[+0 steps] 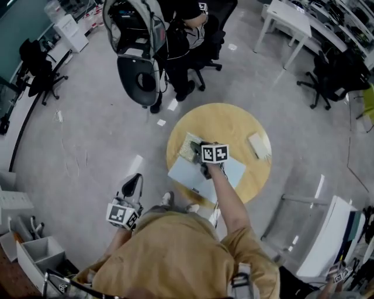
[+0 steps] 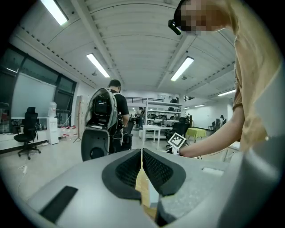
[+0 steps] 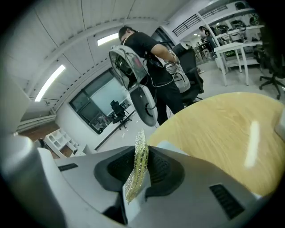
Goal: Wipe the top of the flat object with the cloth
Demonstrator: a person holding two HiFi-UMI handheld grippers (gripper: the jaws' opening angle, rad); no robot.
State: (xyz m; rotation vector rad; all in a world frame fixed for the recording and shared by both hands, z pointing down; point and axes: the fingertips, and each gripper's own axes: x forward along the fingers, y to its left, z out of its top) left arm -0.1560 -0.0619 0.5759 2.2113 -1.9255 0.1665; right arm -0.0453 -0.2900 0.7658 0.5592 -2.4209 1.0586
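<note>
A pale blue flat sheet [image 1: 196,175] lies on the near-left part of the round wooden table [image 1: 234,120]. A yellow-green cloth [image 1: 188,146] rests at the sheet's far-left edge. My right gripper [image 1: 197,149] is over it, shut on the cloth [image 3: 139,167], which stands up in a thin fold between the pads. My left gripper [image 1: 132,185] hangs off the table to the left, over the floor. In the left gripper view its jaws [image 2: 141,165] are pressed together with nothing between them.
A small cream block [image 1: 259,146] lies on the table's right side. A person with a grey backpack [image 1: 137,26] stands by office chairs beyond the table. White desks [image 1: 286,17] and black chairs [image 1: 330,79] ring the room. A white rack [image 1: 327,239] stands near right.
</note>
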